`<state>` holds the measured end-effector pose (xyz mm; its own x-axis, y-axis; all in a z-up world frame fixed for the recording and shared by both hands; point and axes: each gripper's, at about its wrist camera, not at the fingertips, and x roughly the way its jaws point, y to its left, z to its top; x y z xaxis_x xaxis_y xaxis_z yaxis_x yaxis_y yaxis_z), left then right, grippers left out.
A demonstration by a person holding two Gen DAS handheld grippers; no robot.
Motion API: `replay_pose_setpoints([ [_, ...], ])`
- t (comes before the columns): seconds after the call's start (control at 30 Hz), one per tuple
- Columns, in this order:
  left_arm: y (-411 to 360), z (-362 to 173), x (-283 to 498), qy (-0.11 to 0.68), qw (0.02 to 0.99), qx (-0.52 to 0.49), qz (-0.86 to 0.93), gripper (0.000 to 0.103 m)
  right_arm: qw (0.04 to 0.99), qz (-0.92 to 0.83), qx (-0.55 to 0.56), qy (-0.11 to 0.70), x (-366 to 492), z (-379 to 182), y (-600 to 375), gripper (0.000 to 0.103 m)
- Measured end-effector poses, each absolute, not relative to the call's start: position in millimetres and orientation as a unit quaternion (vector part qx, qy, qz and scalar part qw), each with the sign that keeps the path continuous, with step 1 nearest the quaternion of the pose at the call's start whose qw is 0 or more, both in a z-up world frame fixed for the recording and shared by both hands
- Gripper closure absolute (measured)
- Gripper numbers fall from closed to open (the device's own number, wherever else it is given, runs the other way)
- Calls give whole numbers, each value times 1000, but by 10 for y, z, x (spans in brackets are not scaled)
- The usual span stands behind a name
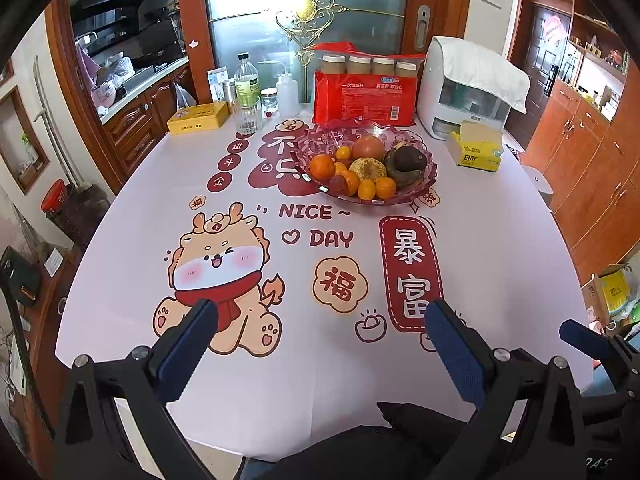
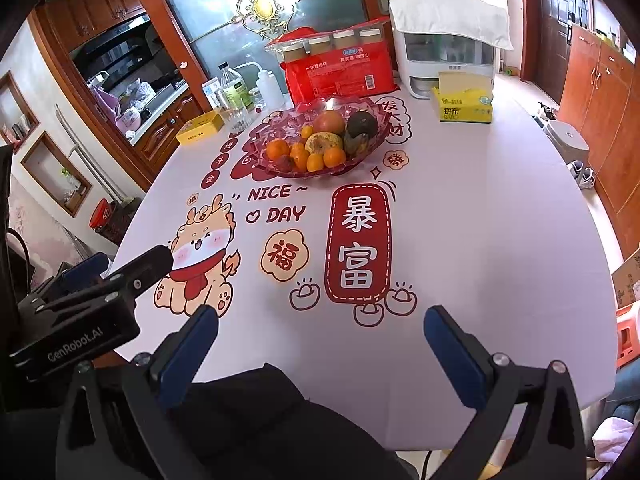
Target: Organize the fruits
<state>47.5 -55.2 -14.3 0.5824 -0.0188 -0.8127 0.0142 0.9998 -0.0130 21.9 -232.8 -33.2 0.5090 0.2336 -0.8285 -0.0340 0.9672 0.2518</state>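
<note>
Fruit (image 1: pixel 362 168) lay piled in the bowl (image 1: pixel 428 164) at the worktop's (image 1: pixel 500 240) far middle; we held the left hand-held gripper (image 1: pixel 320 344) and right hand-held gripper (image 2: pixel 320 344) near the front edge, jaws apart, empty.

The fruit bowl (image 1: pixel 370 168) sits on the table (image 1: pixel 500 240), toward the far side. The fruits (image 1: pixel 362 170) are piled in it. Behind the bowl stands a pack of cups (image 1: pixel 364 96). Right of the bowl is a tissue box (image 1: pixel 476 150), with a big machine (image 1: pixel 468 88) behind it. Left of the pack stand bottles (image 1: pixel 247 80) and a tin box (image 1: pixel 198 118).
</note>
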Motion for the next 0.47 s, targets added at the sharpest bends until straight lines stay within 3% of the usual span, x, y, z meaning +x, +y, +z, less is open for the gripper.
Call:
replay_pose_setpoints([
  [0.47, -518, -148, 468, 456, 890, -5, -7, 1, 862, 78, 103, 491, 203, -369, -2313, 0],
])
